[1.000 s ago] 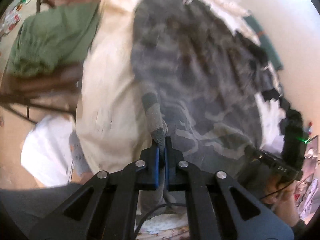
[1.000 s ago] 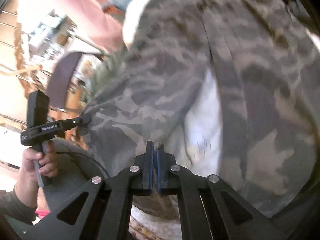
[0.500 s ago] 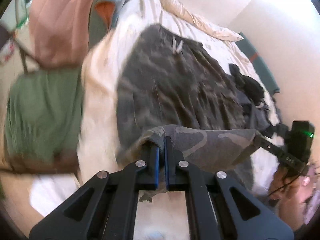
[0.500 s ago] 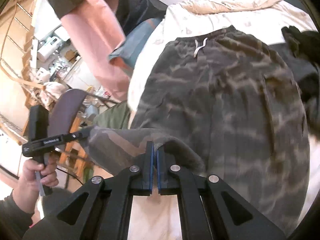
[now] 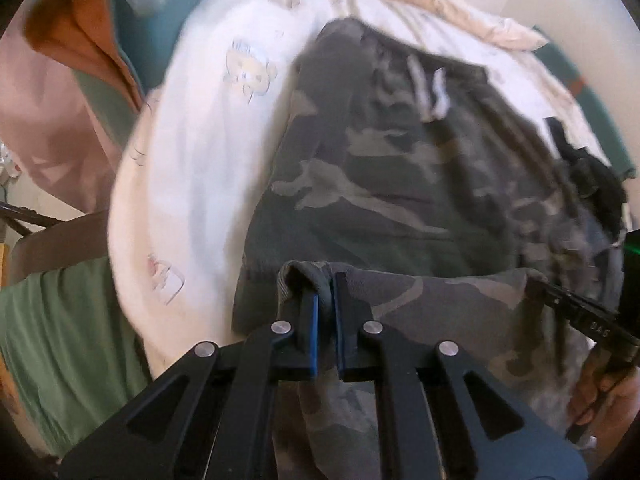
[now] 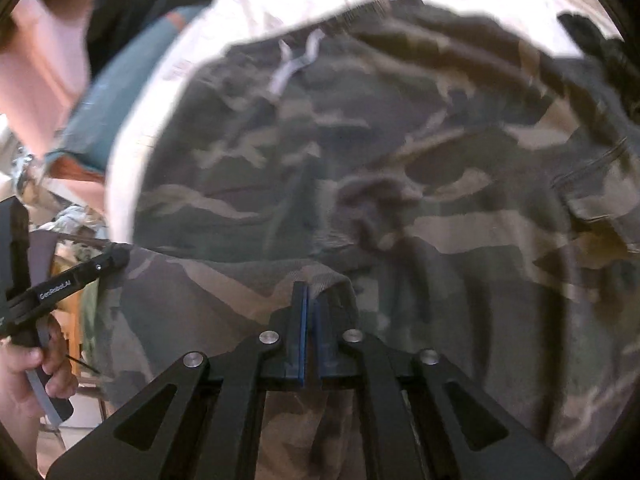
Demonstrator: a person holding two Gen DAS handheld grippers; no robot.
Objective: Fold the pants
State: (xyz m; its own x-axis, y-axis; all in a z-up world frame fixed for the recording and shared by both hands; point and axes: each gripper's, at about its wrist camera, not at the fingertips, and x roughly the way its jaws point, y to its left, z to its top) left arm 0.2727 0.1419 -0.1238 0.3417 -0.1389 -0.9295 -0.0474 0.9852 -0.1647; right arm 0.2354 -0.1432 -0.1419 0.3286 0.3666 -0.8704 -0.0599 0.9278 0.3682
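Note:
Camouflage pants [image 5: 400, 168] lie flat on a white bed sheet [image 5: 192, 160], waistband and white drawstring [image 5: 432, 92] at the far end. My left gripper [image 5: 325, 292] pinches one corner of the leg hem, and its jaws are opening slightly with the cloth still between them. My right gripper [image 6: 310, 300] grips the other corner of the hem, jaws likewise opening on the fabric. The hem [image 5: 440, 296] hangs stretched between both grippers above the pants' seat [image 6: 360, 140]. Each gripper shows in the other's view: the right gripper [image 5: 560, 304] and the left gripper [image 6: 108, 260].
A black garment [image 5: 596, 184] lies on the bed right of the pants. Green cloth [image 5: 60, 340] drapes over a chair at the left, with pink and orange fabric [image 5: 48, 120] beyond it. A hand [image 6: 28, 368] holds the left gripper's handle.
Both grippers have carried the leg hem up over the pants toward the waistband, doubling the legs over. The small gap between each pair of jaws has widened slightly.

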